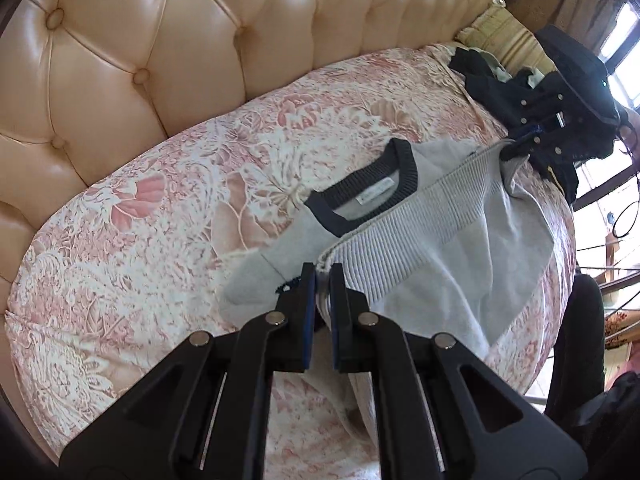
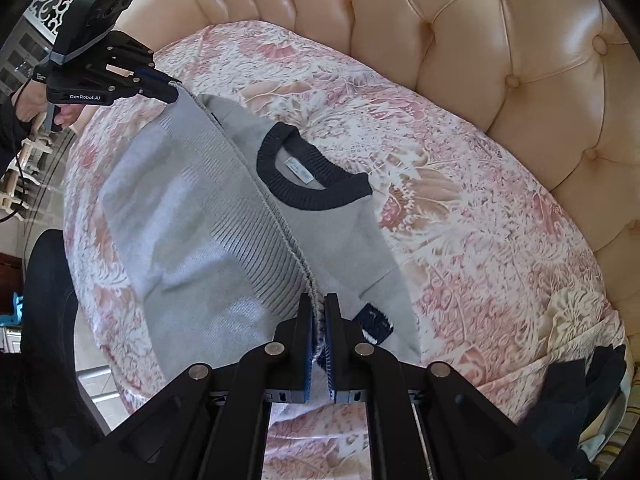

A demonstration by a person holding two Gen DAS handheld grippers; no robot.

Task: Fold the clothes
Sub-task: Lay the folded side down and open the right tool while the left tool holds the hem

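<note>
On the floral bedspread [image 2: 460, 240], sweater [image 2: 192, 216] lies collar [image 2: 316, 196] toward headboard [image 2: 500, 60].

Grey knit sweater [image 2: 192, 216]: dark navy ribbed collar [image 2: 316, 196], white label [image 2: 298, 172] visible inside the neck, small navy patch [image 2: 376, 322] near one lower edge. It lies on a pink floral bedcover [image 2: 460, 240], collar end toward the tufted headboard [image 2: 500, 60]. The ribbed hem [image 1: 420, 224] is lifted and drawn across the body, stretched taut between two corner points.
</note>
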